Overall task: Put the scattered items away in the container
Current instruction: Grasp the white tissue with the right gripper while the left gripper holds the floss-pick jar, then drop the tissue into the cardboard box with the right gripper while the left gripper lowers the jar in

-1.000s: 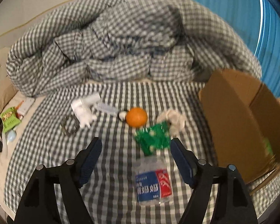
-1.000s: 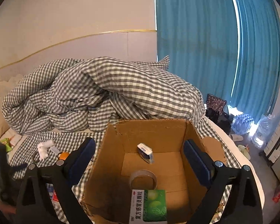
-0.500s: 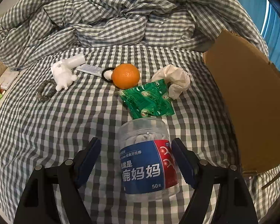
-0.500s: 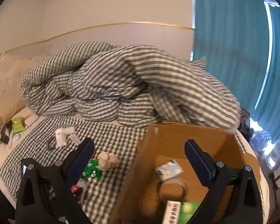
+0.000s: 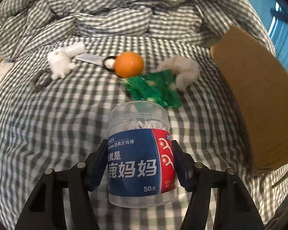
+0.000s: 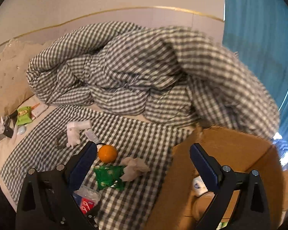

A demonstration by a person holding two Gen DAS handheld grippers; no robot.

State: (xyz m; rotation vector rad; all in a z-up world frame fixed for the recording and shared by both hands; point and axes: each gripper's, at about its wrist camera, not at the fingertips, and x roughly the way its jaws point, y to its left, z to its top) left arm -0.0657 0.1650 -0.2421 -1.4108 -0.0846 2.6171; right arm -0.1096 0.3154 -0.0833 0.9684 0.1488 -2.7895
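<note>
Item: floss-pick jar (image 5: 140, 149), on the bed. My left gripper (image 5: 139, 161) has closed in since a second ago, jaws now clamping its label. Right gripper (image 6: 144, 164) jaws open, empty. Next, I judge: lift into cardboard box (image 5: 259, 99).

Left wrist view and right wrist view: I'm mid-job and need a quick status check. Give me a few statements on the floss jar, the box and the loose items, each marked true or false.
1. The left gripper has its fingers against both sides of the floss jar. True.
2. The right gripper holds the orange. False: it is open and holds nothing; the orange lies on the bed.
3. The green packet is inside the box. False: it lies on the checked sheet, next to the orange.
4. The box already has items in it. True, as the right wrist view shows.
5. The white toy lies left of the orange. True.
</note>
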